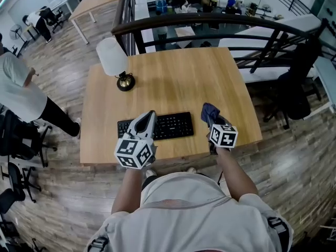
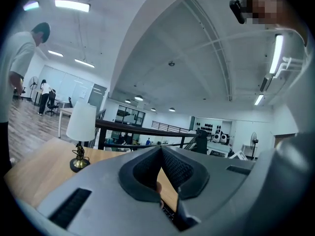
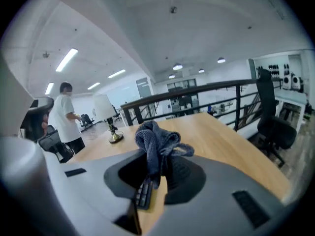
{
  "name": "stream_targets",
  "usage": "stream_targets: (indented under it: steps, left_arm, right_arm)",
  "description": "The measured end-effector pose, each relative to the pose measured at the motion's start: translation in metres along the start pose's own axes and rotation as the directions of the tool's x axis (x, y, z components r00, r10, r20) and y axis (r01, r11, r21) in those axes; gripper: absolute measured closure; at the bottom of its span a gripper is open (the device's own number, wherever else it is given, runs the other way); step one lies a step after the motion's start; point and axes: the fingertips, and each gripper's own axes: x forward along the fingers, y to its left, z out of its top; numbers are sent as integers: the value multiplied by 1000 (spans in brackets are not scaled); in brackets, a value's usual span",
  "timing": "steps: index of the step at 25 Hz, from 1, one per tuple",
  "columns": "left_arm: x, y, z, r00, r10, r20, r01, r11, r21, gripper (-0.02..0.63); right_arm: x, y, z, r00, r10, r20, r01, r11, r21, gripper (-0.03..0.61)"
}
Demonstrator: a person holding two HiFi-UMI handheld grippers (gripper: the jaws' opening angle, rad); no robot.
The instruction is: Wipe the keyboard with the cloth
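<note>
The person's two forearms reach up from the bottom of the head view, each holding a gripper. The dark blue cloth is bunched and pinched in the closed right gripper, just beyond the right end of the black keyboard. The keyboard lies lower centre, close to the front edge of the table. The left gripper hangs over the keyboard's left half, jaws together and empty. Bare wood stretches behind to a lamp at upper left and a dark railing past the far edge.
</note>
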Motion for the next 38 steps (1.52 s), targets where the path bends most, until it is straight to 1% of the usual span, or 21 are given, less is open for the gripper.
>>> stream_targets:
  steps: [2, 4, 8, 10, 12, 16, 19, 24, 31, 38]
  left_arm:
    - [-4, 7, 15, 1000, 2, 24, -2, 1000, 27, 598]
    - [-9, 15, 32, 999, 7, 53, -9, 999, 52, 598]
    - [-29, 33, 74, 992, 14, 122, -26, 994, 105, 599]
    - [-45, 44, 94, 988, 21, 151, -40, 991, 125, 598]
    - [-60, 54, 108, 984, 37, 172, -60, 990, 131, 598]
    - [-79, 69, 112, 982, 73, 173, -96, 987, 126, 598]
    - [-87, 80, 110, 981, 88, 171, -109, 987, 118, 598]
    - [-90, 83, 109, 982, 77, 172, -97, 989, 109, 598]
    - [-94, 78, 101, 986, 58, 156, -74, 992, 99, 598]
    - [-94, 89, 102, 985, 76, 157, -91, 991, 95, 598]
  right_arm:
    - [-11, 21, 43, 995, 27, 94, -21, 998, -62, 451]
    - [-25, 45, 85, 981, 64, 185, -42, 991, -124, 451]
    - [-60, 102, 160, 931, 146, 334, -68, 970, -234, 453]
    - [-77, 133, 186, 905, 180, 386, -69, 956, -284, 454]
    - [-87, 156, 203, 885, 214, 414, -82, 945, -315, 456]
    - [-94, 195, 209, 863, 308, 399, -164, 920, -356, 459]
    - [-93, 221, 207, 859, 340, 382, -181, 901, -395, 459]
    - [-88, 231, 203, 868, 346, 357, -193, 896, -400, 459]
    - [-81, 249, 186, 869, 389, 305, -250, 878, -408, 459]
    - [-75, 248, 188, 875, 374, 308, -233, 882, -409, 459]
